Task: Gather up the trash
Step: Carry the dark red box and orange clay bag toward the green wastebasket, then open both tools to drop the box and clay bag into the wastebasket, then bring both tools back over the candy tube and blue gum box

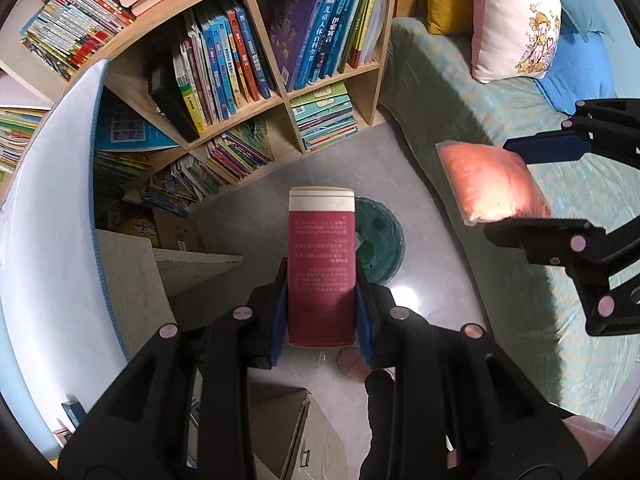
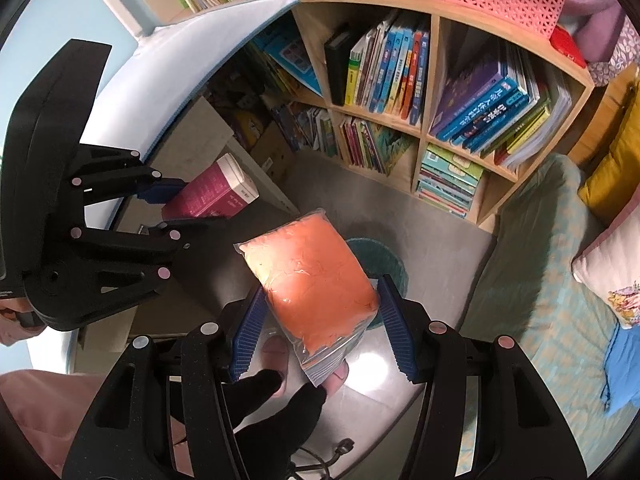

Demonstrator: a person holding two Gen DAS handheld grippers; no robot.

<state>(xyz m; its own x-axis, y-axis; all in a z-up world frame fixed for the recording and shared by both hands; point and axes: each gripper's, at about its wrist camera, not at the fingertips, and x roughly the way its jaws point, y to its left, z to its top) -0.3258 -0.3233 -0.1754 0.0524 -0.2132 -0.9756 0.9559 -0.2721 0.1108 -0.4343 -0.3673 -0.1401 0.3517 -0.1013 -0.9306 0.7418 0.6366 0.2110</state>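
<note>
My left gripper (image 1: pixel 322 300) is shut on a magenta box with a white end (image 1: pixel 322 264), held above the floor; the box also shows in the right wrist view (image 2: pixel 212 194). My right gripper (image 2: pixel 320 312) holds a clear bag of orange stuff (image 2: pixel 312 276) between its blue pads (image 2: pixel 248 332); the right pad stands slightly off the bag. The bag also shows in the left wrist view (image 1: pixel 488 180). A green round trash bin (image 1: pixel 378 240) stands on the grey floor below both items, partly hidden; its rim shows in the right wrist view (image 2: pixel 380 260).
A wooden bookshelf (image 1: pixel 280 92) full of books stands behind the bin. A green sofa (image 1: pixel 460 92) with pillows is to the right. A white-topped table (image 1: pixel 48 200) and cardboard boxes (image 1: pixel 296 428) are at the left and near me.
</note>
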